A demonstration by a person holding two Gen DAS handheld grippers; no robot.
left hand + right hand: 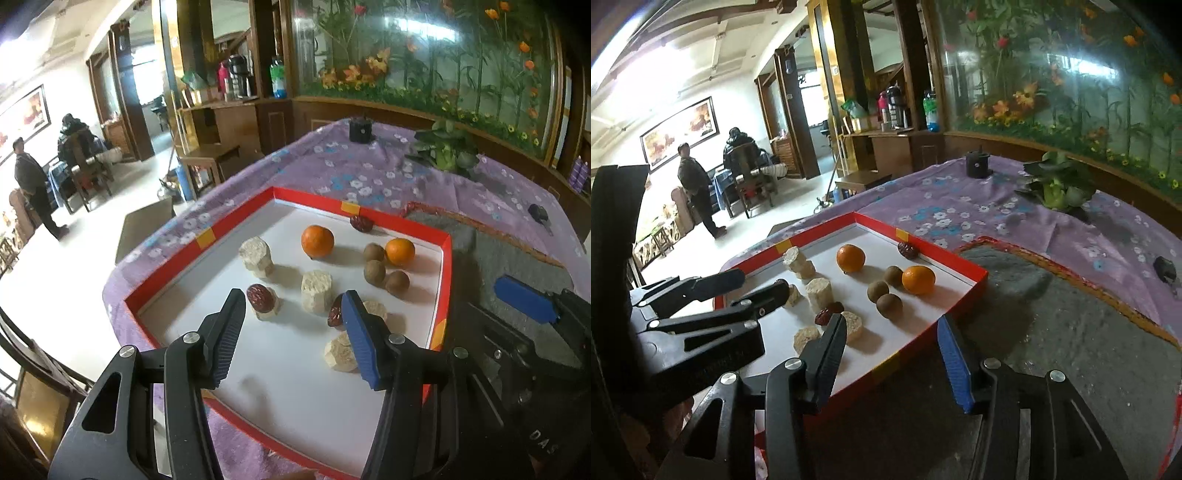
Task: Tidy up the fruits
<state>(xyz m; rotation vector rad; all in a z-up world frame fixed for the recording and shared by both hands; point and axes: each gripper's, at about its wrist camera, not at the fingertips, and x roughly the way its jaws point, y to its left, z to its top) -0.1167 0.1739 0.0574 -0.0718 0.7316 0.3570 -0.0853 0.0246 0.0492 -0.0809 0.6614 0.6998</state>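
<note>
A red-rimmed white tray (177, 258) (960, 266) holds two oranges (317, 241) (850, 258), three brown kiwis (374, 272) (888, 304), several pale cut stem pieces (316, 291) (819, 291) and red dates (259, 294) (908, 250). My left gripper (293, 302) is open and empty, hovering over the tray's near part, with a date and stem pieces between and behind its fingers. My right gripper (892, 326) is open and empty above the tray's near right rim. The left gripper also shows in the right wrist view (759, 286).
A grey mat with an orange edge (517, 258) (1071, 314) lies right of the tray on a purple flowered cloth (351, 166). A leafy vegetable (1058, 188), a black cup (977, 164) and a car key (1165, 267) lie beyond. The table edge drops off at left.
</note>
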